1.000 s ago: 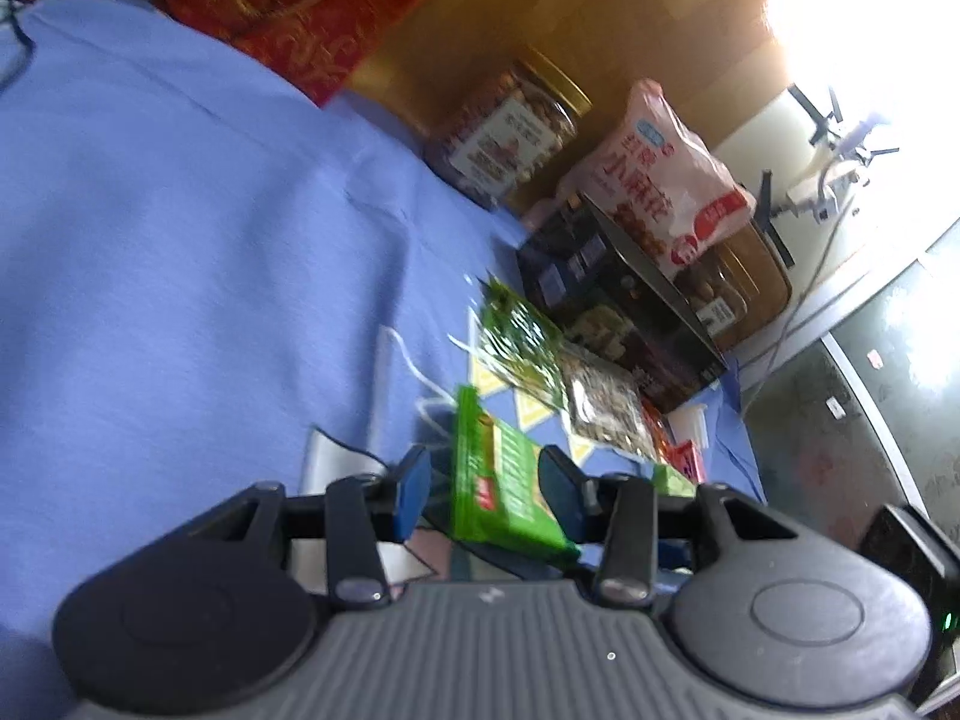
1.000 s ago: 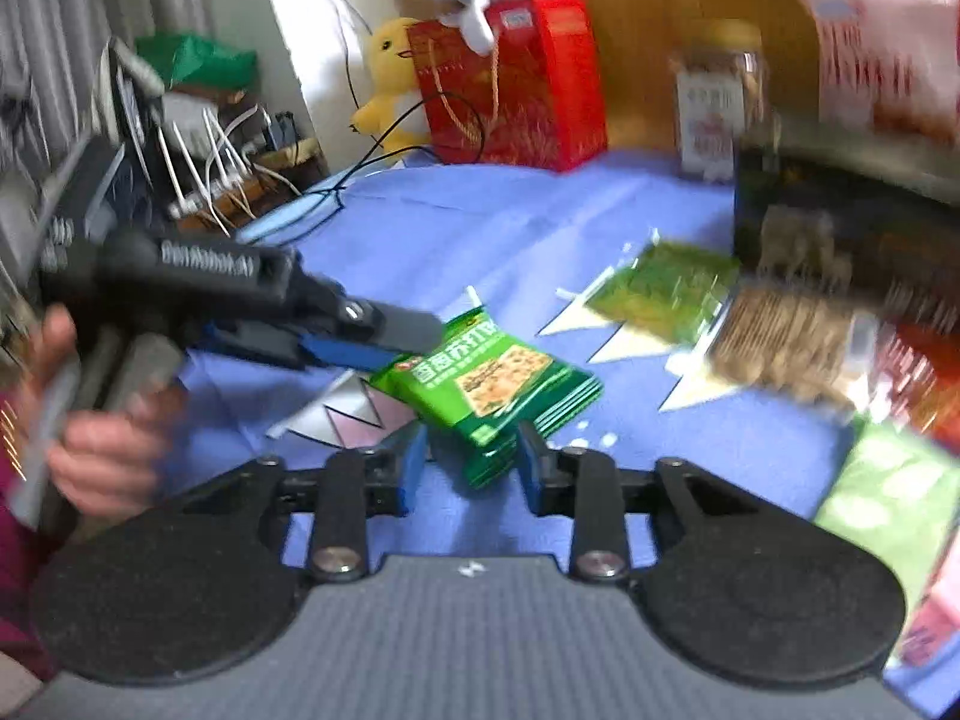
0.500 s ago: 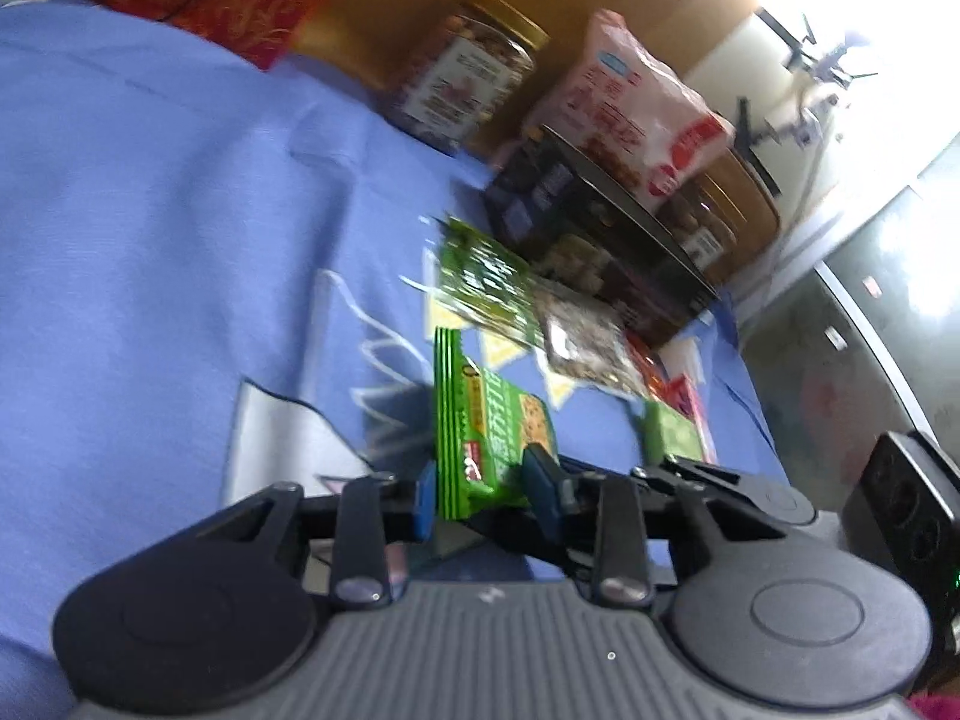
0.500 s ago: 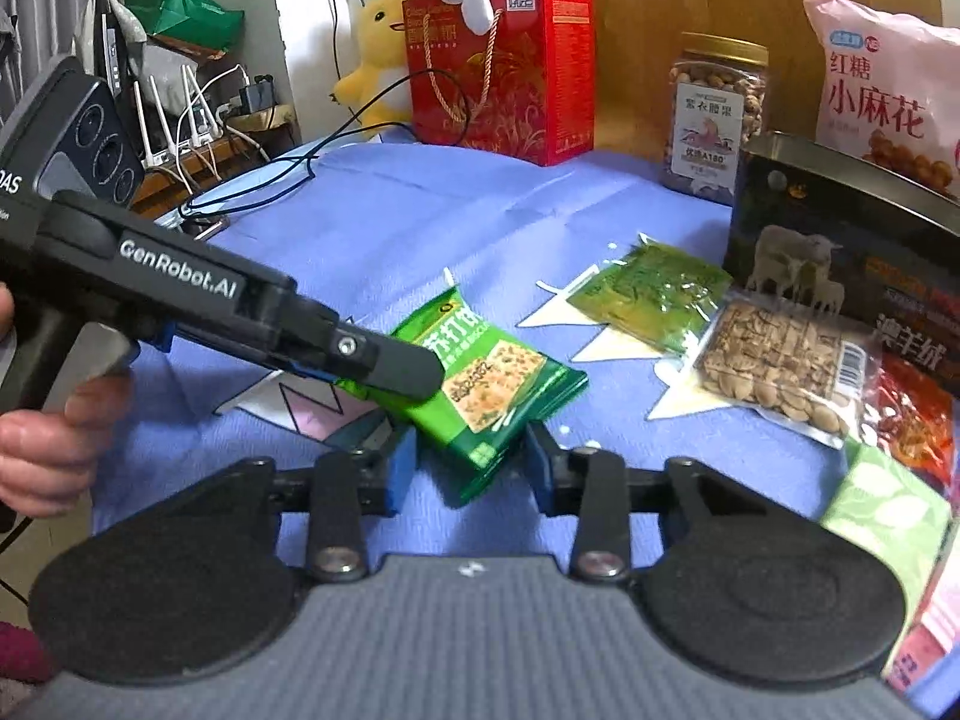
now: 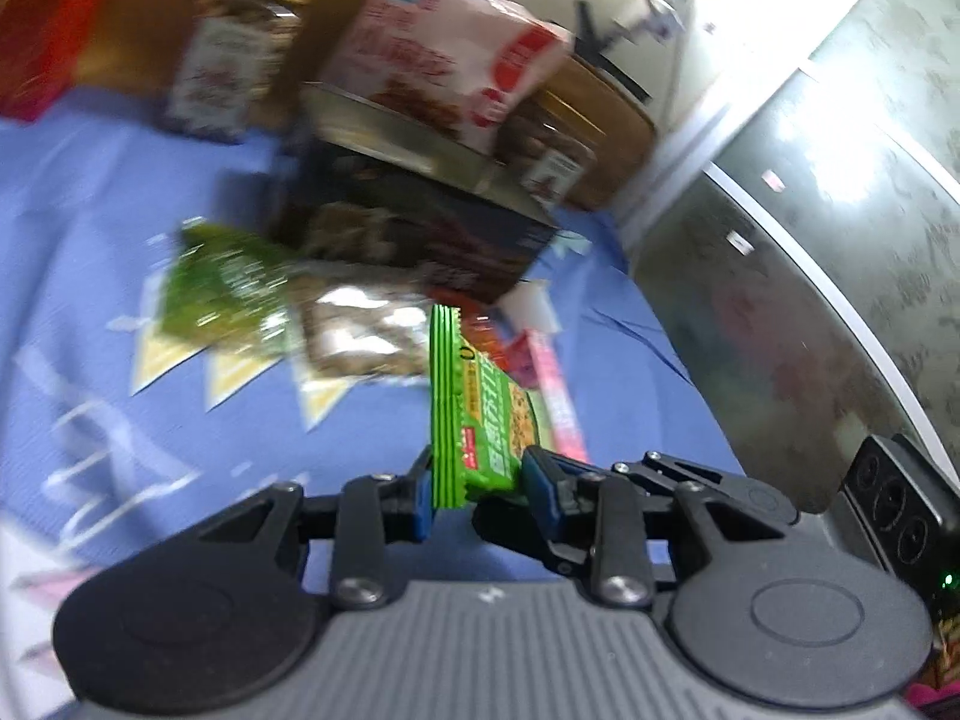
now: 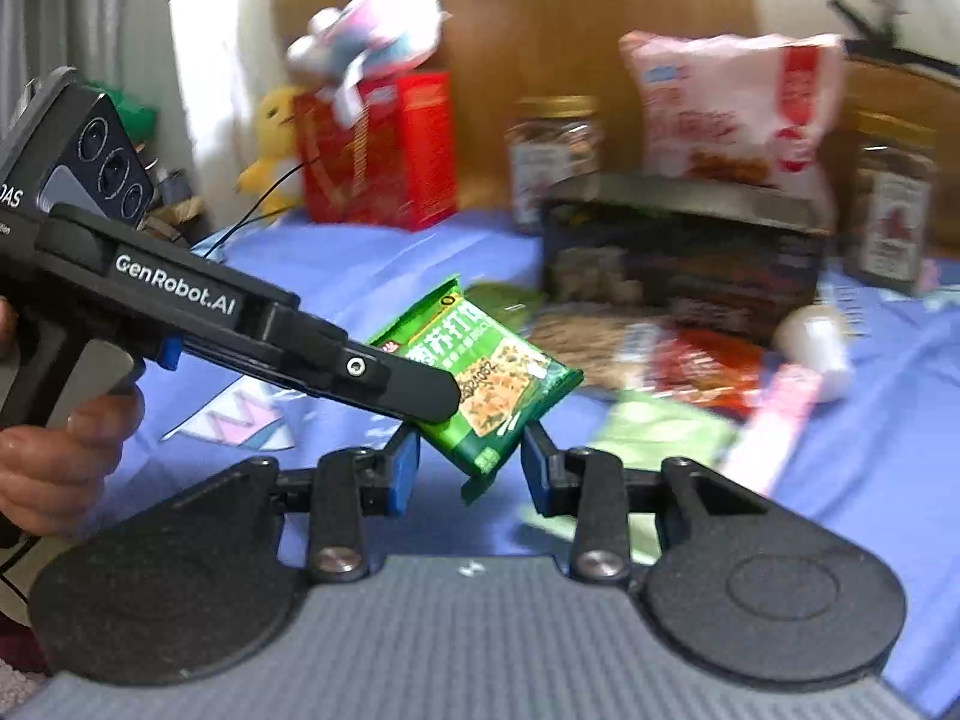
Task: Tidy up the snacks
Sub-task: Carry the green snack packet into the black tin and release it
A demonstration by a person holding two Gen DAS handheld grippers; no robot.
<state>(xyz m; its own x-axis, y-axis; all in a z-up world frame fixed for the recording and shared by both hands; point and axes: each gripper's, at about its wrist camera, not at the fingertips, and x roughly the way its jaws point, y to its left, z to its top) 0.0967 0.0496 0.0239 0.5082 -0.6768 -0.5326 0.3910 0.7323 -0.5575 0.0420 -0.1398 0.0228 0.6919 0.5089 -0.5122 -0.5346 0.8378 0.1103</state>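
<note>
Since a second ago the green cracker packet point(image 5: 477, 420) has left the blue cloth point(image 5: 90, 252) and now hangs lower centre of the left view, clamped edge-on in the left gripper point(image 5: 477, 489), whose jaws have just been closing on it. Right gripper point(image 6: 468, 468) jaws have been closing too, the packet's corner between the pads but apparently not pinched. Risk: thin edge grip, so the packet may slip or swing; the right gripper, just beside it, may knock it loose.
</note>
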